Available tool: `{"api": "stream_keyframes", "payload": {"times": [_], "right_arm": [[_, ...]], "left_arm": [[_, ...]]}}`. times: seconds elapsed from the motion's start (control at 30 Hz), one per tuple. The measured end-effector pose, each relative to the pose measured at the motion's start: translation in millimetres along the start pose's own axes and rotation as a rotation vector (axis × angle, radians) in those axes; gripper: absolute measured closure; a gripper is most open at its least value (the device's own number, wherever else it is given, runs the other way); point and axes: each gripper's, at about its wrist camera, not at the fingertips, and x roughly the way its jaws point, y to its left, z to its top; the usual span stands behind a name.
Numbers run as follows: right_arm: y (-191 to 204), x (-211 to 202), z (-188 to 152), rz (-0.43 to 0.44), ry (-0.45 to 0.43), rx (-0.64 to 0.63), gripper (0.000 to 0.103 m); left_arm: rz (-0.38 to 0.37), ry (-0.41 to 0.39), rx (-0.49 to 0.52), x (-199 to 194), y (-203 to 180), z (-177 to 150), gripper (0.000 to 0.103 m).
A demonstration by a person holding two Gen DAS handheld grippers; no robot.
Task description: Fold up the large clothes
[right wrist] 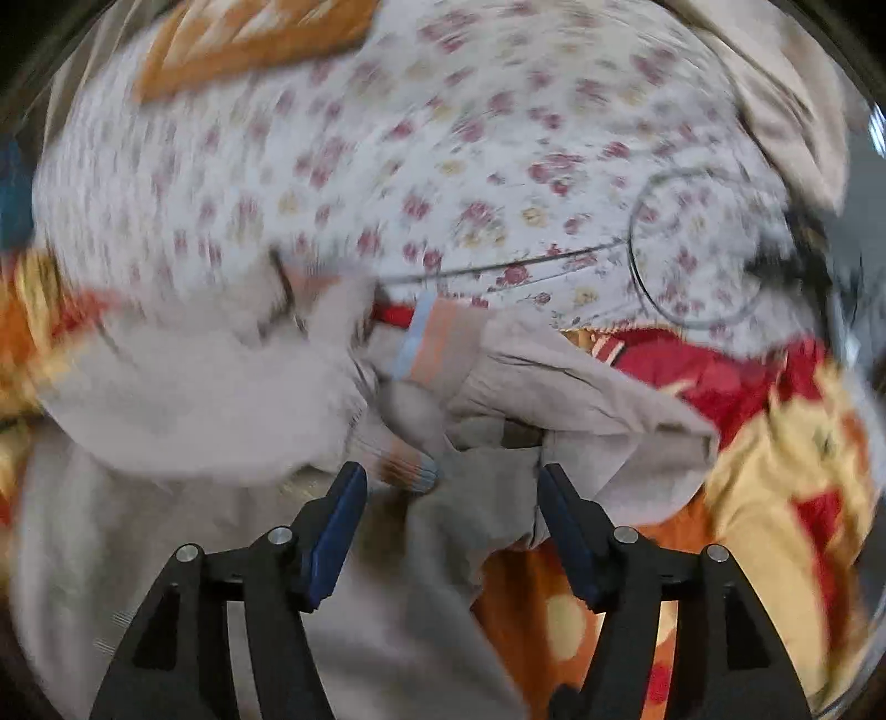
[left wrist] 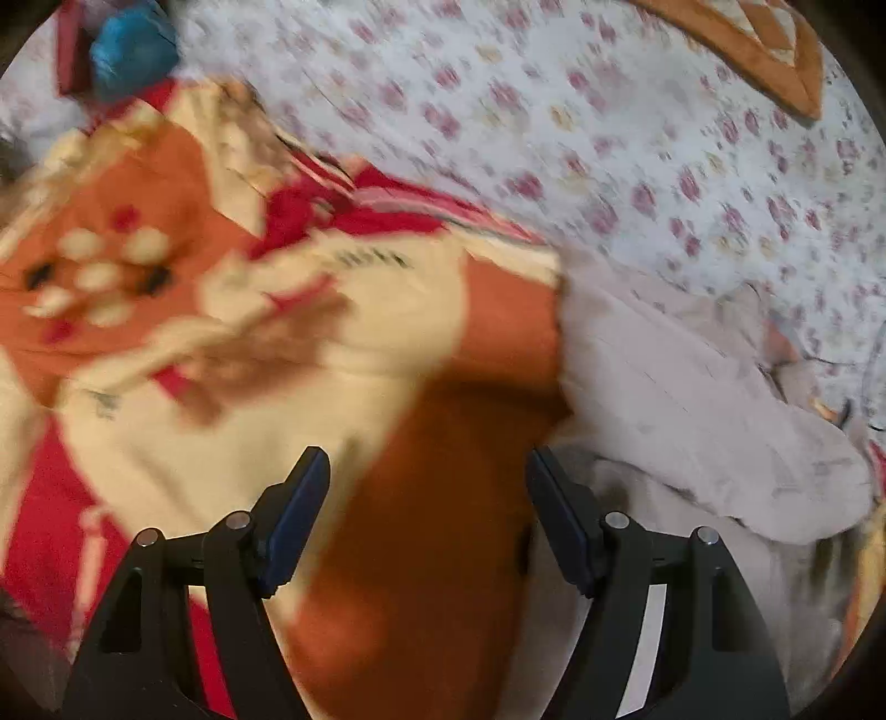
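Your right gripper (right wrist: 451, 498) has its jaws standing apart, pads not pressing on anything; a bunched fold of the grey garment (right wrist: 232, 387) sits in the gap just ahead, with its striped cuff (right wrist: 407, 468) right by the left pad. Your left gripper (left wrist: 426, 482) is also apart and empty, hanging over the orange-and-cream blanket (left wrist: 387, 310), with the grey garment (left wrist: 664, 387) just off its right pad. The garment lies crumpled on the blanket, near the floral bedsheet (right wrist: 443, 166), between your two grippers. I'd judge folding barely started: no flat panel, no clean crease, sleeves tangled, so spreading and every fold are left. Both views are smeared, so I can't tell collar from hem or how many layers are in that bunch. A thin dark wire (right wrist: 554, 260) loops across the sheet; both ends are cut off. A blue object (left wrist: 133, 47) at the top corner is unreadable.
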Motion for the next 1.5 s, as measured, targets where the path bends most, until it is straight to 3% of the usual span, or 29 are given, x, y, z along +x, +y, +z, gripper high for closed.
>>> {"api": "stream_keyframes", "payload": {"times": [0.1,0.23,0.3,0.37,0.43,0.57,0.63,0.73,0.83,0.87,0.9,0.93,1.0,1.03,1.1,1.13,1.17,1.3,1.43,1.5], "right_arm": [[3.9,9.4,8.4,0.105,0.007,0.063,0.041],[39.3,39.8,15.7,0.026,0.037,-0.037,0.058],[42.6,42.5,14.5,0.005,0.042,-0.049,0.058],[31.5,35.6,12.1,0.064,0.037,0.038,0.049],[9.3,34.3,8.3,0.201,0.096,0.192,0.037],[-16.2,49.8,-1.5,0.408,0.18,0.418,0.036],[-19.6,68.2,-4.1,0.467,0.228,0.487,0.036],[-27.8,100.1,-2.1,0.492,0.229,0.596,0.035],[-33.9,122.4,3.3,0.487,0.208,0.663,0.036],[-31.5,125.0,5.4,0.474,0.194,0.654,0.041],[-27.9,123.4,10.5,0.438,0.174,0.607,0.065],[-19.7,118.7,15.6,0.385,0.146,0.518,0.078],[-7.8,104.2,18.1,0.305,0.071,0.375,0.078],[3.1,96.8,18.8,0.222,0.044,0.274,0.078],[13.0,99.2,16.4,0.098,0.069,0.167,0.074],[15.0,104.1,13.8,0.025,0.11,0.121,0.064],[12.7,106.5,9.8,-0.004,0.157,0.109,0.062],[-9.5,74.5,1.3,0.036,0.136,0.181,0.052],[-28.6,30.4,4.6,-0.079,-0.003,0.228,0.038],[-28.4,26.2,10.0,-0.052,-0.031,0.212,0.039]], "left_arm": [[-0.027,-0.078,-0.011,-18.7,-1.6,5.1,0.03],[-0.052,-0.101,0.048,-19.0,-24.3,7.3,0.03],[-0.076,-0.072,0.097,-11.6,-37.5,4.2,0.03],[-0.08,-0.064,0.127,-5.9,-47.9,1.7,0.03],[-0.078,-0.064,0.153,-1.5,-57.5,1.6,0.03],[-0.006,-0.049,0.247,13.5,-75.7,0.9,0.03],[0.043,0.009,0.299,28.0,-80.1,-7.0,0.029],[0.034,0.039,0.296,35.0,-76.7,-11.9,0.029],[0.032,0.041,0.302,34.2,-75.6,-11.4,0.027],[0.033,0.039,0.299,34.7,-75.3,-12.1,0.025],[0.033,0.038,0.294,35.3,-74.5,-11.9,0.024],[0.029,0.04,0.288,35.6,-73.5,-11.5,0.023],[0.019,0.048,0.275,35.8,-72.5,-10.1,0.023],[0.013,0.05,0.273,35.5,-73.4,-9.9,0.023],[0.003,0.052,0.276,34.2,-75.4,-10.3,0.023],[0.004,0.046,0.281,32.5,-76.3,-11.2,0.023],[0.007,0.042,0.285,30.7,-77.1,-12.0,0.023],[0.005,0.021,0.282,21.9,-74.7,-12.6,0.024],[-0.023,-0.012,0.248,13.3,-72.1,-9.8,0.024],[-0.035,-0.033,0.234,11.5,-72.6,-9.7,0.024]]}}
